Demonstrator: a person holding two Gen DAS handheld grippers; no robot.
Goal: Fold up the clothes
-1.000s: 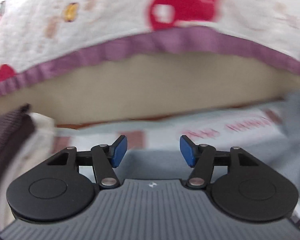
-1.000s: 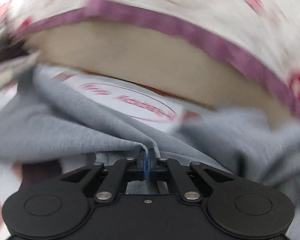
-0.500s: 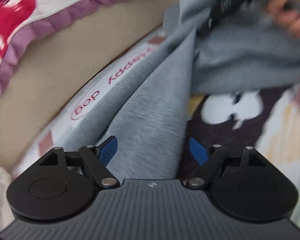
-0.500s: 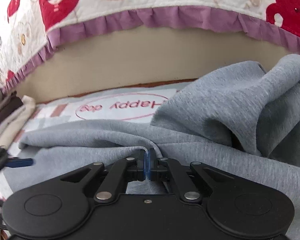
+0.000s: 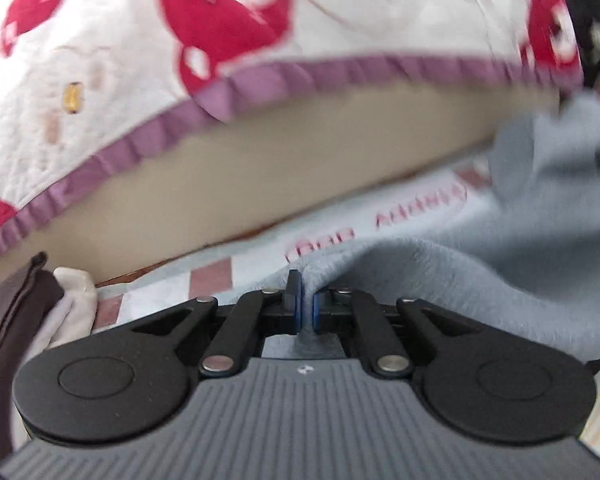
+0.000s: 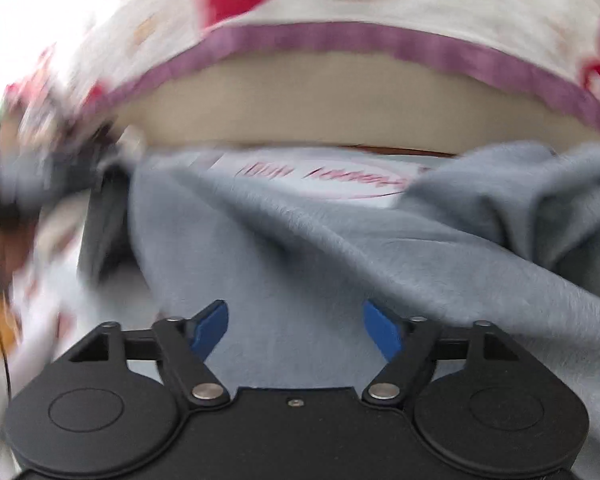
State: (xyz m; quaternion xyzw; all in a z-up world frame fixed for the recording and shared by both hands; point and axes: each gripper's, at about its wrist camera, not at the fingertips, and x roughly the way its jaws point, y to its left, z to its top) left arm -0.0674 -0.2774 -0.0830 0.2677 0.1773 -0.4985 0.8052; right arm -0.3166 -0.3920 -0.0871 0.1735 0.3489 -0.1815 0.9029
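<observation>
A grey fleece garment (image 5: 500, 280) lies crumpled on a patterned mat, spreading from the centre to the right in the left wrist view. My left gripper (image 5: 306, 308) is shut on a raised ridge of its edge, with the cloth pinched between the blue pads. In the right wrist view the same garment (image 6: 300, 248) fills the middle. My right gripper (image 6: 296, 332) hovers over it with its jaws opening. Grey cloth lies below and between the blue pads (image 6: 210, 326), which do not press on it. Both views are blurred by motion.
A white quilt with red prints and a purple frill (image 5: 260, 76) hangs over a beige bed side (image 5: 260, 168) behind the garment. The mat (image 5: 380, 232) bears pink lettering. A dark brown garment (image 5: 8, 312) and white cloth (image 5: 72, 284) sit at the left.
My left gripper, open before, has swung back toward the bed and closed on the grey garment's edge. My right gripper has let go of the fold it pinched and now stands open.
</observation>
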